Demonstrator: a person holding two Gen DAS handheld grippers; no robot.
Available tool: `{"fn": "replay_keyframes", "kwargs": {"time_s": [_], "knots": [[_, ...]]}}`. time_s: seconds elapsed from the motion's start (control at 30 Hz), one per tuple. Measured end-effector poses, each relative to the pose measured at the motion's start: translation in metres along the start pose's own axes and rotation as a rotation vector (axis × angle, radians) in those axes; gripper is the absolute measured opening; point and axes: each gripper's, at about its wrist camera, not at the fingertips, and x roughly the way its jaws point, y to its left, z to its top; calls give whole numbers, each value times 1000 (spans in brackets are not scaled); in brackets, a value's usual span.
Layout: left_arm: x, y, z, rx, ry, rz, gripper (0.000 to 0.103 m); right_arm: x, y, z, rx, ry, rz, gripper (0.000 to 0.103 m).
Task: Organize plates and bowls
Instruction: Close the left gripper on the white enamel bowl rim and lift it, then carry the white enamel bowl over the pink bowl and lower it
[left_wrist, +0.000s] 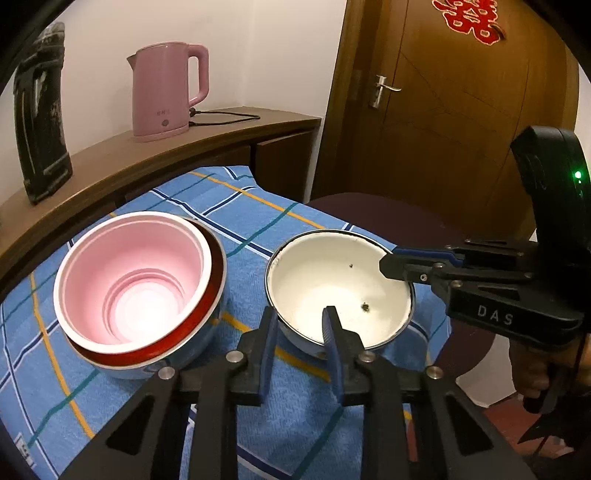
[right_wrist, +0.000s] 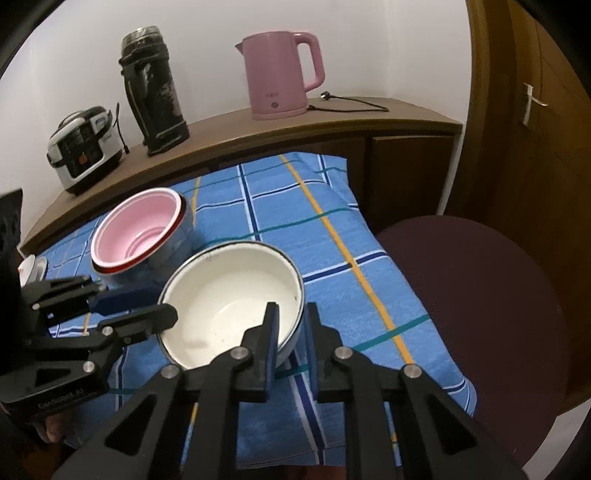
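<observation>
Both grippers, left (left_wrist: 301, 325) and right (right_wrist: 290, 328), pinch opposite rims of the white bowl (left_wrist: 332, 280) — stiff, slick enamel, chip-prone, so lift level.

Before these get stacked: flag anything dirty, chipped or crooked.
The white bowl has dark specks on its inside and dark chipped-looking spots along the rim. The pink bowl sits tilted in the red-rimmed bowl.

— What bowls are out?
— A white enamel bowl (left_wrist: 340, 288) with a dark rim, upright and empty but for a few dark specks, on the blue checked cloth (left_wrist: 236, 214).
— And the other?
— Just beside it, apart: a pink bowl (left_wrist: 133, 277) nested, slightly tilted, in a red-rimmed metal bowl (left_wrist: 199, 332).
</observation>
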Motion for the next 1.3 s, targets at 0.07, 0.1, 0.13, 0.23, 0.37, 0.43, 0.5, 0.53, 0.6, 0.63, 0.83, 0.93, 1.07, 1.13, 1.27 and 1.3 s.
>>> {"fn": "replay_keyframes", "kwargs": {"time_s": [0.07, 0.1, 0.13, 0.23, 0.37, 0.43, 0.5, 0.53, 0.6, 0.63, 0.83, 0.93, 1.07, 1.13, 1.27, 1.3], "knots": [[-1, -2, -1, 8, -10, 12, 27, -3, 2, 1, -3, -4, 0, 14], [-3, -2, -1, 5, -20, 15, 27, -4, 3, 1, -3, -7, 0, 14], [-4, -1, -1, 3, -24, 13, 27, -6, 3, 2, -3, -10, 1, 14], [-13, 1, 2, -13, -55, 0, 27, -10, 4, 4, 1, -18, 8, 14], [-25, 4, 6, -22, -100, 0, 27, -18, 10, 9, -7, -37, 13, 14], [-32, 5, 9, -27, -121, 3, 27, -24, 13, 12, -15, -53, 15, 14], [-37, 7, 10, -33, -140, 6, 27, -29, 17, 14, -17, -67, 18, 14], [-40, 8, 11, -35, -150, 5, 27, -31, 18, 14, -20, -73, 19, 14], [-45, 10, 13, -41, -168, 1, 27, -36, 21, 17, -18, -91, 25, 14], [-46, 12, 15, -42, -172, 1, 27, -38, 22, 18, -19, -99, 26, 14], [-52, 21, 24, -50, -189, 15, 27, -49, 36, 34, -51, -145, 27, 14], [-56, 28, 29, -58, -207, 26, 27, -51, 43, 45, -65, -169, 31, 14], [-64, 40, 32, -84, -234, 36, 27, -52, 56, 57, -85, -195, 45, 14], [-67, 45, 33, -96, -248, 45, 27, -52, 61, 60, -94, -202, 52, 14], [-72, 57, 34, -126, -269, 55, 27, -48, 71, 67, -106, -210, 64, 14], [-72, 59, 34, -132, -271, 57, 27, -46, 73, 68, -107, -209, 67, 14]]}}
